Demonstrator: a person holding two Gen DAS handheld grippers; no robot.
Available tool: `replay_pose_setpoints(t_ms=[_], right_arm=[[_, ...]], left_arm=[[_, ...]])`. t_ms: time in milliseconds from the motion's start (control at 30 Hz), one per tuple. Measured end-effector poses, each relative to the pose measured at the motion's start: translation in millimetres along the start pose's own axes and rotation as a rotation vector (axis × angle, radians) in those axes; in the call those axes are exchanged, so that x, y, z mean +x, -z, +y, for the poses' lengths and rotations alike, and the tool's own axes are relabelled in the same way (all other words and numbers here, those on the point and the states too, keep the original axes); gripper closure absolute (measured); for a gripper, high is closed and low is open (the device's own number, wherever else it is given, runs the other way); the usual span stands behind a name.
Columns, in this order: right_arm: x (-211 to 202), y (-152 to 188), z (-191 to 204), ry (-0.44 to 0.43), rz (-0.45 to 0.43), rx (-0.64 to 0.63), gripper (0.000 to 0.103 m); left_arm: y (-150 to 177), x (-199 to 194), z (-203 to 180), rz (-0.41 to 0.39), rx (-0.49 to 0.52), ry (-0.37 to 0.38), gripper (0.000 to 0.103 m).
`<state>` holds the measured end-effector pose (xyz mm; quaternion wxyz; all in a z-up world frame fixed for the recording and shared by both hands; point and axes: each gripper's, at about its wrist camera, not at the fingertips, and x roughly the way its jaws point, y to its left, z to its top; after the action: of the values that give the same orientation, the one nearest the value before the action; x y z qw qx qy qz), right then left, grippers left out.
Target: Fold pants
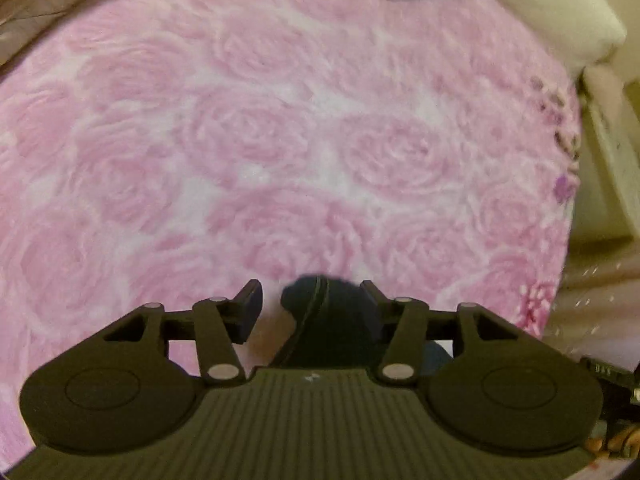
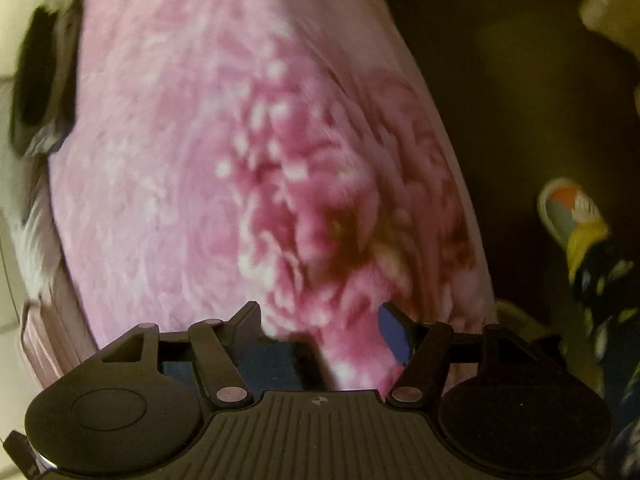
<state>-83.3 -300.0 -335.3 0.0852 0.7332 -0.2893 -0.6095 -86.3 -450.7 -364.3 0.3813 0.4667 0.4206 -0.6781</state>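
A plush pink blanket (image 1: 280, 140) with a raised pattern of large roses, pale between the blooms, covers the bed. A cream pillow (image 1: 560, 20) lies at its far right corner. The pants (image 1: 324, 320), dark navy cloth with a thin seam line, show as a rounded bunch between the fingers of the left claw (image 1: 310, 308), which points steeply down at the blanket. The cloth lies against the right-hand finger, with a gap of pink at the left one; whether the pads press on it cannot be told.

The right claw (image 2: 320, 328) also tilts downward, over a blurred, deeper pink flower print near the bed's edge. Its jaws stand wide apart with nothing gripped, and a strip of dark blue fabric (image 2: 272, 364) lies under them. Beyond the edge, over the dark floor (image 2: 500, 120), a colourful slipper (image 2: 568, 208) is visible.
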Motion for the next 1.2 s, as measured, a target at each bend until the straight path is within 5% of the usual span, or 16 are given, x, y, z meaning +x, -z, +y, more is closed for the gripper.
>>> replay_pose_setpoints(t_ms=[167, 333, 433, 500, 700, 900, 967, 1033, 1200], right_arm=[[15.4, 11.0, -0.4, 0.008, 0.006, 0.089, 0.041], [14.8, 14.7, 2.7, 0.045, 0.009, 0.104, 0.057], [13.5, 16.4, 2.6, 0.039, 0.023, 0.130, 0.064], [15.1, 17.0, 1.3, 0.025, 0.048, 0.149, 0.079], [16.6, 19.4, -6.2, -0.015, 0.053, 0.200, 0.095], [15.9, 25.1, 2.2, -0.020, 0.032, 0.161, 0.094], [15.7, 24.1, 6.4, 0.003, 0.035, 0.168, 0.093], [15.3, 22.3, 10.3, 0.021, 0.035, 0.162, 0.091], [15.2, 23.0, 17.3, 0.036, 0.012, 0.133, 0.088]], left_arm=[[-26.1, 39.6, -5.0, 0.139, 0.031, 0.030, 0.054], [-29.8, 57.9, -4.9, 0.227, 0.035, 0.051, 0.066], [-34.5, 60.4, -5.7, 0.244, 0.054, 0.066, 0.072], [-36.6, 61.7, -5.3, 0.246, 0.055, 0.062, 0.076], [-39.8, 56.8, 1.7, 0.188, 0.027, 0.083, 0.103], [-30.7, 52.1, 22.1, 0.148, -0.074, 0.141, 0.102], [-34.9, 51.9, 28.9, 0.166, -0.124, 0.154, 0.092], [-41.2, 52.5, 27.2, 0.193, -0.096, 0.127, 0.068], [-45.6, 63.3, 12.6, 0.284, -0.025, 0.108, 0.067]])
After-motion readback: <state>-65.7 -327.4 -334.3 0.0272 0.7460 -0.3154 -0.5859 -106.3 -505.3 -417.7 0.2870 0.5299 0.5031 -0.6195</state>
